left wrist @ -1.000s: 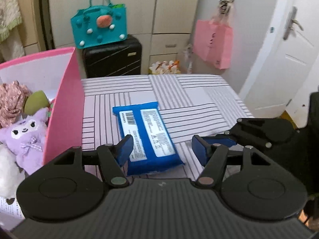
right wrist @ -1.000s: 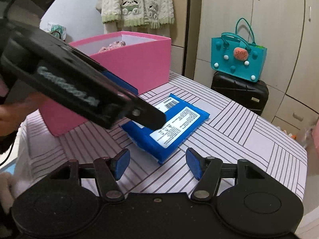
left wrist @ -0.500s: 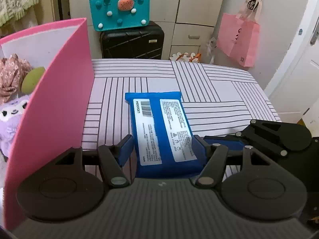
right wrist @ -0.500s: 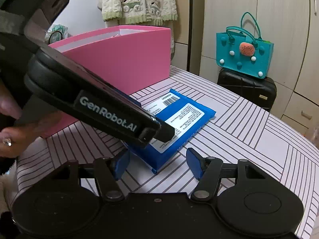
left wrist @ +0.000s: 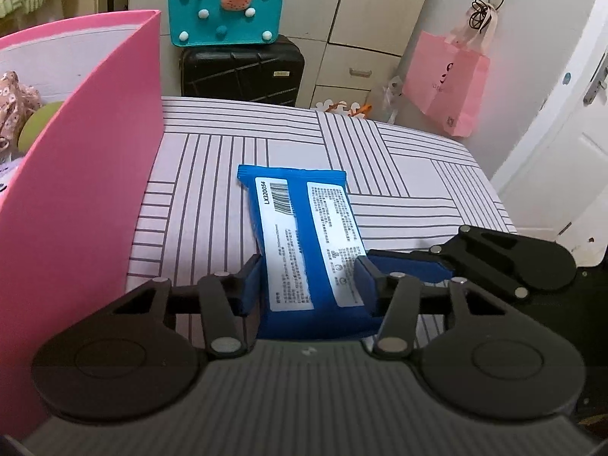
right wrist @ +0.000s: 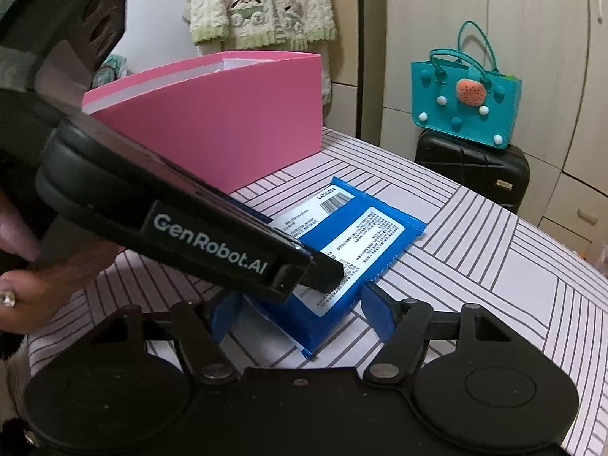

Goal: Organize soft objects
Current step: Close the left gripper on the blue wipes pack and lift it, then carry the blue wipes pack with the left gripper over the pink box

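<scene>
Your left gripper (left wrist: 307,285) is spread wide around the near end of the blue pack (left wrist: 304,239), one blue pad on each long side; I cannot tell whether either pad touches the wrapper. That pack looks like a soft film pouch, wipes or tissue I'd guess: light, squashy, with a slick skin. Take it across the width right where you are, on the plump body and not on the thin crimped end seams, which would probably fold and slip out. Squeeze gently; the filling should give before it grips.

Look at it: deep blue wrapper, two white printed panels running lengthwise, a barcode and the code LX320054 at the far end. It lies flat on the striped tablecloth (left wrist: 380,144), centre of the left view, just right of the pink box (left wrist: 95,144) that fills the left edge. A floral cloth (left wrist: 15,102) shows inside that box at upper left.

Your right gripper (right wrist: 300,315) also stands open, low in its own frame, with the pack's (right wrist: 361,235) near corner lying between its pads, not pinched. Your left tool crosses that view from the upper left, its tip over the pack.
</scene>
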A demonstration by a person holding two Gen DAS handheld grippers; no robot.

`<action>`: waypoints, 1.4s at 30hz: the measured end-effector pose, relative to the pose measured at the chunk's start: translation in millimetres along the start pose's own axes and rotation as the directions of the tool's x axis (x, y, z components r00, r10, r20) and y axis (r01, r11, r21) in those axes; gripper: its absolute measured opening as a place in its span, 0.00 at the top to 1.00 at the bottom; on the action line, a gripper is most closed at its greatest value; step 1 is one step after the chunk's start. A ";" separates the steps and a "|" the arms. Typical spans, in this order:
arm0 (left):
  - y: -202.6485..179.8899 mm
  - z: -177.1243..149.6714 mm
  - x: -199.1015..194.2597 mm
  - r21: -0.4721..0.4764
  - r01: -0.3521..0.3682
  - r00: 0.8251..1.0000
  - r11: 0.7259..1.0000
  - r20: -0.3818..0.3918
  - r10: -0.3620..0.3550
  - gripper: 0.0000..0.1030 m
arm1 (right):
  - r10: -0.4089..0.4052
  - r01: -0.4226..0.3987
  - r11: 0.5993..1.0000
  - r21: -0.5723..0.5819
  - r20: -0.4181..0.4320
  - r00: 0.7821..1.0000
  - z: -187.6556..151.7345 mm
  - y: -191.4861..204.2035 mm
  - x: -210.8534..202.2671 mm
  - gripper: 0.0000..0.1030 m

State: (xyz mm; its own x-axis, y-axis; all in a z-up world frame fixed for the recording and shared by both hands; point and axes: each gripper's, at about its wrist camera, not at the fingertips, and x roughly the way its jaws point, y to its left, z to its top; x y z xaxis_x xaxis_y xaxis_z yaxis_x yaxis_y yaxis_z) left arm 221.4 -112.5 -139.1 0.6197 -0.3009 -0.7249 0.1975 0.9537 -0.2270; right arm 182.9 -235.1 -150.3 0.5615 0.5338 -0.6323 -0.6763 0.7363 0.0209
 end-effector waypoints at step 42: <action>-27.6 -41.6 -121.9 0.199 0.179 0.973 0.963 0.111 -0.204 0.54 | -0.210 0.208 0.978 0.029 0.125 0.970 -2.8 98.3 -110.3 0.41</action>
State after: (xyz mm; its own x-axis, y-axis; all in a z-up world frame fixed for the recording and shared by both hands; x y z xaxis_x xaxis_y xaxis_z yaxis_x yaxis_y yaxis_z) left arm 108.8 -102.0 -71.5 0.6466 -0.4875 -0.5868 0.4527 0.8643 -0.2191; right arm 53.1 -222.8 -80.7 0.7458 0.4150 -0.5210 -0.5310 0.8427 -0.0888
